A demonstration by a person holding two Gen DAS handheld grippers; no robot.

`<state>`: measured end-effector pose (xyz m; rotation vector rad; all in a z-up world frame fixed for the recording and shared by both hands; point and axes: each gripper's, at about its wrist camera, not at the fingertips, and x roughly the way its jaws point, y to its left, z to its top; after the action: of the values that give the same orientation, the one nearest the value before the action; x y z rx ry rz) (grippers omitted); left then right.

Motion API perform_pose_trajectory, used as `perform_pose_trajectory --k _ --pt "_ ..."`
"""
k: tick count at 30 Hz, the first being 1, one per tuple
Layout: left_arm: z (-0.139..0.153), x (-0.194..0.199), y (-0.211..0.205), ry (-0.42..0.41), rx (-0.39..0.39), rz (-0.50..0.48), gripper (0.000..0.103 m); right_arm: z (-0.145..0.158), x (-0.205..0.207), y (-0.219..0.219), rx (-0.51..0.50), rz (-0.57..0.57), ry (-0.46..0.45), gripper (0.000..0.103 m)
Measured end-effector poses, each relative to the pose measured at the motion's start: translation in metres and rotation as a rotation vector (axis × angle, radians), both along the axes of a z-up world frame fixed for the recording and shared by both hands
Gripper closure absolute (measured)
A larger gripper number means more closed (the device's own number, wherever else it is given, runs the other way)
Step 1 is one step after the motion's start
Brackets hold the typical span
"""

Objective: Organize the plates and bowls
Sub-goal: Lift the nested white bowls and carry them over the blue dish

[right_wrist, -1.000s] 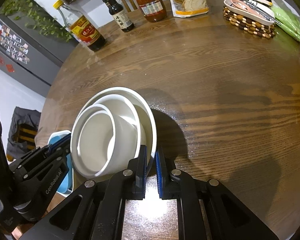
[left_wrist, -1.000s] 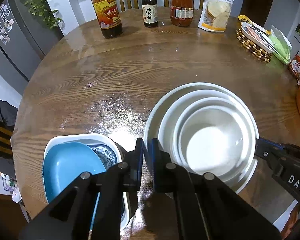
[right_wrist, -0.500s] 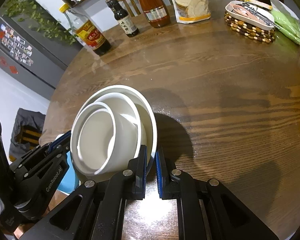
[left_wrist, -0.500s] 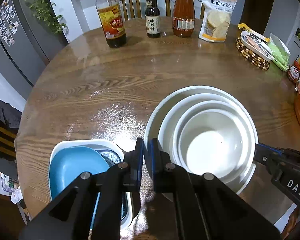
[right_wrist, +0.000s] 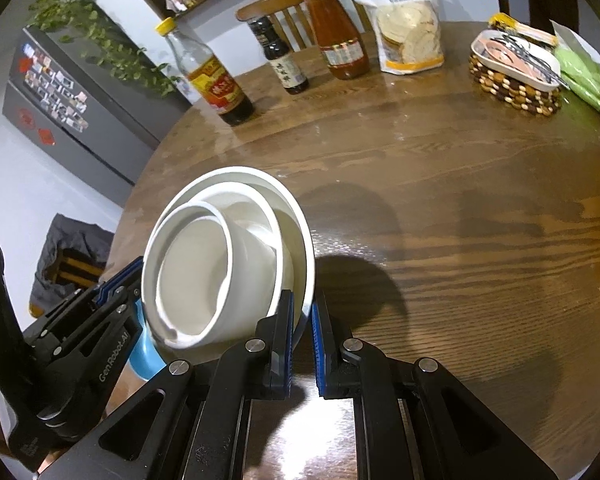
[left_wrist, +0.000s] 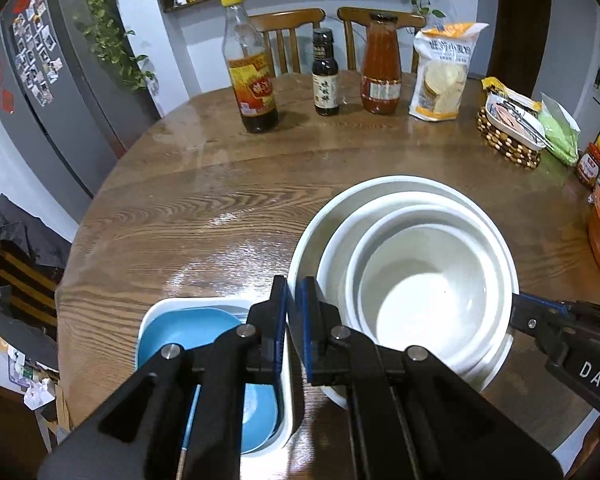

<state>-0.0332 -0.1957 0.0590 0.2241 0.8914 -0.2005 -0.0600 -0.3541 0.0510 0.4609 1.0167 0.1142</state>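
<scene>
Nested white bowls [left_wrist: 416, 280] hung clear of the counter [left_wrist: 228, 208] between both grippers, left gripper [left_wrist: 294, 328] jaws pinching the big bowl's left rim, right gripper [right_wrist: 302, 344] jaws its right rim, blue dish [left_wrist: 188, 332] near-left.

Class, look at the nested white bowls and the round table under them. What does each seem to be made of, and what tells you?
White bowls: probably glazed ceramic, going by the smooth glossy sheen. Table: apparently varnished wood, with visible grain and glare.
</scene>
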Motion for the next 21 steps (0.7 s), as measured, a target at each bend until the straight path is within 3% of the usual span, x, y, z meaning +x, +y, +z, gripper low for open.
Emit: perform_pose_trajectory --k 21 --pt "0.009 -0.017 0.066 -0.035 0.013 0.145 0.1 0.007 0.009 0.066 0.011 0.155 -0.014 0.091"
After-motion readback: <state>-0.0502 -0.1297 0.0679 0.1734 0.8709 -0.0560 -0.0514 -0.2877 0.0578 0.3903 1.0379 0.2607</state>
